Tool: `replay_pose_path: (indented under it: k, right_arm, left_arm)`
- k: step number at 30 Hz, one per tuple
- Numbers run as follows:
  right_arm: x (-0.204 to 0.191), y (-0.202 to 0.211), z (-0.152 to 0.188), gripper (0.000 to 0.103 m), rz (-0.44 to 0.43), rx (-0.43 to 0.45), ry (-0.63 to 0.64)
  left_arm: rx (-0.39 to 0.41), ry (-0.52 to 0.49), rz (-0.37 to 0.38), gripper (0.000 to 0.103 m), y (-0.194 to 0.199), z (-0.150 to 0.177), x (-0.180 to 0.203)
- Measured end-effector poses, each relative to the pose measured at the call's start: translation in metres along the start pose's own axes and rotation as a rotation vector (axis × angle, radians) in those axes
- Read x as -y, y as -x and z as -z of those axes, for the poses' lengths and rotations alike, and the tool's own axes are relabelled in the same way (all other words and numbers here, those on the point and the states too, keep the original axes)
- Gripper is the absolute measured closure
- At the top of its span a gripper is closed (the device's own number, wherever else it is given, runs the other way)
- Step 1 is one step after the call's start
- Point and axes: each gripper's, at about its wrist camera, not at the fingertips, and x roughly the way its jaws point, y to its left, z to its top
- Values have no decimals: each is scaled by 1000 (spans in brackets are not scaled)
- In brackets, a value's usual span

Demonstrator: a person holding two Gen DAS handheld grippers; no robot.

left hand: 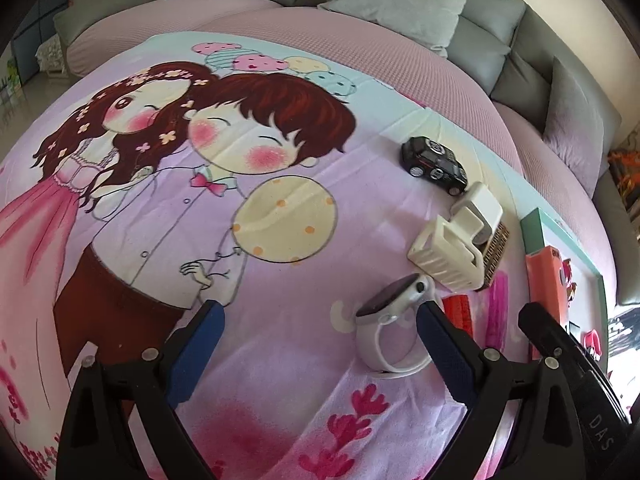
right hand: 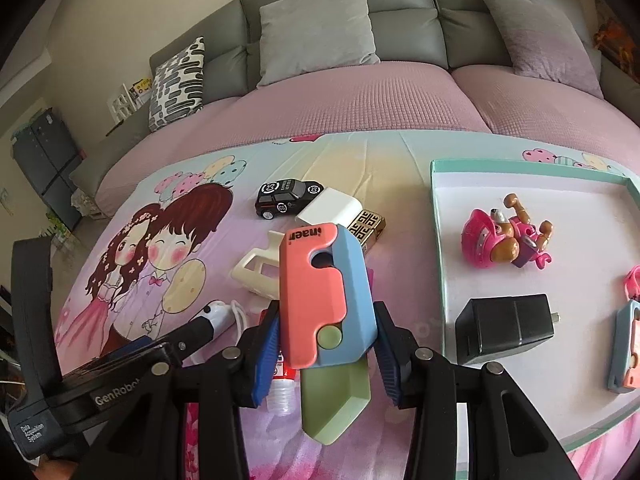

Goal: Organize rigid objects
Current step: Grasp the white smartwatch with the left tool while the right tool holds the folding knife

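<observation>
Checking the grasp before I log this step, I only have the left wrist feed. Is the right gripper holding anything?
Observer: Yes. The right gripper is shut on a pink and blue toy knife, its green blade pointing back toward the camera.
Operator: Where does it go? I only see a sliver of a teal edge at right.
Observer: That is a teal-rimmed tray lying on the cartoon sheet, right of the knife.
Operator: Anything in it already?
Observer: A pink toy figure lying on its side and a black charger nearer the camera.
Operator: Left gripper status from your side?
Observer: The left gripper is open, holding nothing, with the white watch beside its right finger.
</observation>
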Motion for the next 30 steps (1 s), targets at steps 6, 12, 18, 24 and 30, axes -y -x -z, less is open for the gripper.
replay_pose_path:
  k: [6, 12, 18, 24, 30]
  right_arm:
    - [9, 4, -1, 57, -1, 4, -22]
    - [13, 5, -1, 57, -2, -1, -36]
    - [18, 6, 0, 57, -13, -6, -52]
    - [24, 9, -1, 57, -28, -4, -73]
    - [29, 10, -1, 57, -38, -7, -83]
  left_arm:
    - [-12, -95, 12, 6, -4, 5, 25]
    - [-10, -145, -47, 6, -13, 8, 36]
    - [4, -172, -81, 14, -16, 9, 42]
    - [16, -182, -28, 49, -13, 12, 47]
    - [26, -160, -22, 49, -11, 12, 46]
